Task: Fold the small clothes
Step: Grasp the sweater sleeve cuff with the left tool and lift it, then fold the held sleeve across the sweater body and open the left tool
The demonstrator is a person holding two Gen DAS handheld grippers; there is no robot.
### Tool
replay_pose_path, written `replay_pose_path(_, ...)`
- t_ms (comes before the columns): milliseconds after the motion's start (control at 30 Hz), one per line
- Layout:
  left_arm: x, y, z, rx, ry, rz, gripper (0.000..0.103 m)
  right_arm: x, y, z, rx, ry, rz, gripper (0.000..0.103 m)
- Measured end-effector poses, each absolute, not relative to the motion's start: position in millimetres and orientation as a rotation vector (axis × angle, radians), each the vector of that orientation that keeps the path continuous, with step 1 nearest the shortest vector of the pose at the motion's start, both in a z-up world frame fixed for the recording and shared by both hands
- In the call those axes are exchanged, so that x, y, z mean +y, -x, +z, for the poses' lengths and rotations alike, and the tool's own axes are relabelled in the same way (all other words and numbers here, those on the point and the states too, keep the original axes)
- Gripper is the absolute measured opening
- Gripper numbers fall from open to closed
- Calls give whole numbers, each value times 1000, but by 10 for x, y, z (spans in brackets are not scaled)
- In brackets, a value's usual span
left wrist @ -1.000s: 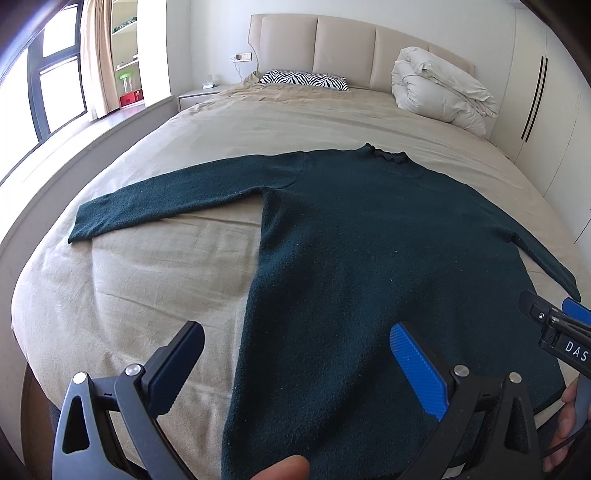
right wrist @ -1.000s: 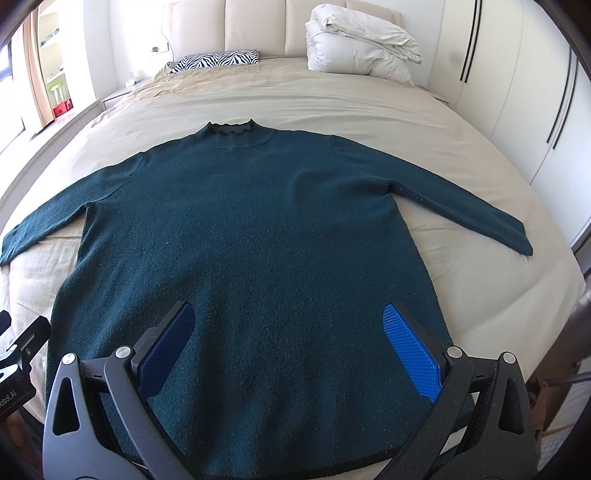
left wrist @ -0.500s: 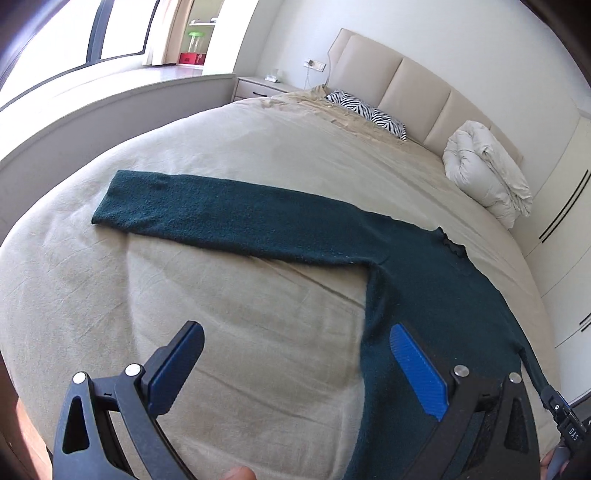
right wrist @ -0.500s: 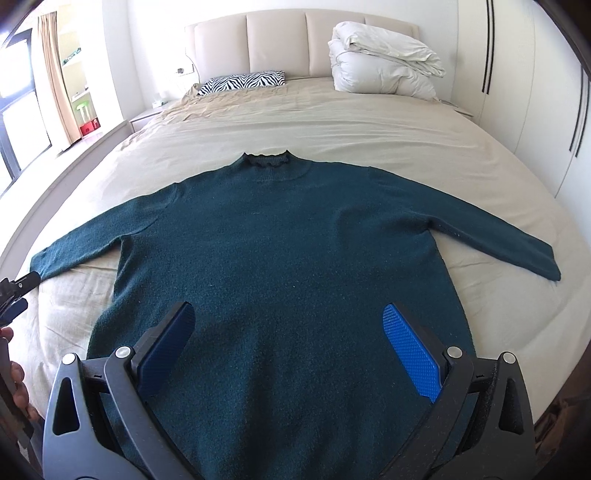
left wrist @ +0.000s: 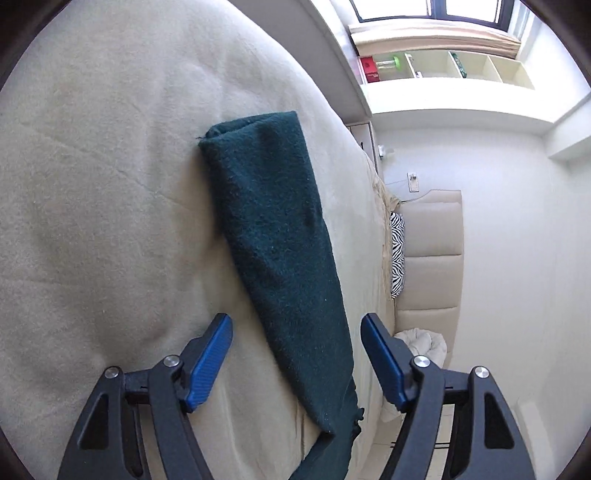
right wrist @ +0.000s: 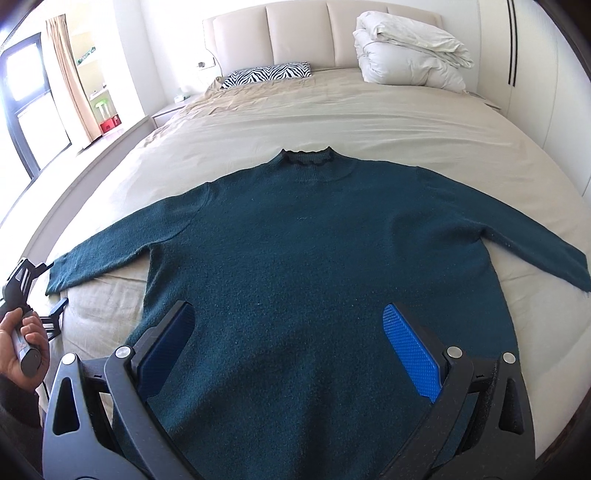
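A dark green knitted sweater (right wrist: 314, 258) lies spread flat, front up, on the beige bed (right wrist: 332, 110), with both sleeves stretched out sideways. My left gripper (left wrist: 297, 332) is rolled onto its side at the left sleeve (left wrist: 273, 229) near the cuff. Its jaws are closing with the sleeve between them, and the blue pads (left wrist: 210, 362) stand clear of the cloth. My right gripper (right wrist: 288, 314) hangs open over the lower body of the sweater with nothing gripped. A hand (right wrist: 22, 343) holds the left tool at the left edge of the right wrist view.
A zebra-patterned pillow (right wrist: 266, 74) and a folded white duvet (right wrist: 410, 59) lie by the padded headboard (right wrist: 314, 29). A low ledge and window shelves (left wrist: 443, 66) run along the bed's left side. Wardrobe doors (right wrist: 535, 74) stand on the right.
The left gripper swung left from the sweater's body to the left sleeve end, dropped closer to the bed, rolled about a quarter turn, and its jaws narrowed. The right gripper shifted slightly.
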State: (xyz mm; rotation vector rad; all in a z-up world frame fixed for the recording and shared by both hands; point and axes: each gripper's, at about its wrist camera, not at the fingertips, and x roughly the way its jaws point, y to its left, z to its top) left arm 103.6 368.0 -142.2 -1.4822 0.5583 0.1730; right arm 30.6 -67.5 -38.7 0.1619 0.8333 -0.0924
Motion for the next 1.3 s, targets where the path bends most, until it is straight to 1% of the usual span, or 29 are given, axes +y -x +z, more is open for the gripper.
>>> replay_pose_path(133, 3780, -1072, -1490, 474, 1572, 227, 74, -666, -415, -483, 853, -179, -88, 103)
replay_pose_path(167, 3813, -1088, -1504, 454, 1591, 245, 73, -665, -437, -498, 856, -187, -84, 103)
replay_pose_path(200, 3844, -1110, -1519, 441, 1601, 264, 69, -663, -456, -510, 856, -194, -79, 103)
replay_pose_path(233, 3894, -1142, -1525, 441, 1604, 288, 57, -665, -473, -521, 856, -198, -76, 103)
replay_pose_path(267, 3929, -1184, -1540, 448, 1603, 308, 39, -666, -483, -526, 854, -200, -74, 103)
replay_pose_path(300, 3958, -1233, -1553, 464, 1599, 322, 28, -671, -491, -532, 851, -201, -71, 103)
replay_pose_path(333, 4027, -1299, -1546, 487, 1587, 326, 12, -681, -497, -533, 848, -203, -68, 103)
replay_pose_path(367, 4038, -1373, -1503, 511, 1554, 325, 8, -696, -501, -540, 847, -205, -65, 103)
replay_pose_path(400, 4002, -1445, -1401, 527, 1495, 328, 8, -723, -502, -548, 846, -210, -65, 103)
replay_pose_path(533, 3353, -1961, -731, 603, 1153, 173, 8, -946, -471, -585, 837, -264, -83, 103)
replay_pose_path(600, 2832, -2235, -399, 643, 976, 57, 9, -1112, -459, -628, 838, -307, -101, 103)
replay_pose_path(700, 1799, -2542, -6, 683, 688, -98, 9, -1403, -413, -675, 831, -369, -140, 103)
replay_pose_path(800, 725, -2663, -2, 743, 480, -238, 9, -1726, -350, -717, 818, -418, -187, 103)
replay_pose_path(933, -623, -2699, -568, 911, 194, -343, 9, -2190, -292, -825, 821, -488, -241, 103)
replay_pose_path(1000, -1063, -2598, -899, 1003, 75, -374, 11, -2388, -251, -878, 824, -519, -257, 103)
replay_pose_path(1033, -1172, -2516, -998, 1006, 12, -359, 21, -2474, -238, -916, 825, -529, -262, 103)
replay_pose_path(1067, -1225, -2429, -1015, 983, -25, -360, 34, -2541, -235, -950, 829, -537, -268, 103)
replay_pose_path(1100, -1243, -2374, -1003, 966, -41, -367, 43, -2597, -243, -989, 833, -544, -269, 103)
replay_pose_path(1133, -1232, -2315, -979, 955, -52, -359, 60, -2637, -265, -1031, 837, -552, -263, 103)
replay_pose_path(1167, -1199, -2258, -931, 939, -58, -344, 74, -2670, -314, -1074, 843, -564, -251, 103)
replay_pose_path(1200, -1151, -2176, -886, 910, -59, -336, 79, -2691, -384, -1112, 851, -577, -237, 103)
replay_pose_path(1233, -1085, -2089, -828, 876, -57, -335, 89, -2680, -474, -1145, 854, -589, -218, 103)
replay_pose_path(1267, -1015, -2024, -779, 853, -52, -332, 92, -2671, -570, -1169, 855, -601, -192, 103)
replay_pose_path(1300, -926, -1990, -732, 836, -39, -329, 92, -2648, -681, -1188, 862, -611, -168, 103)
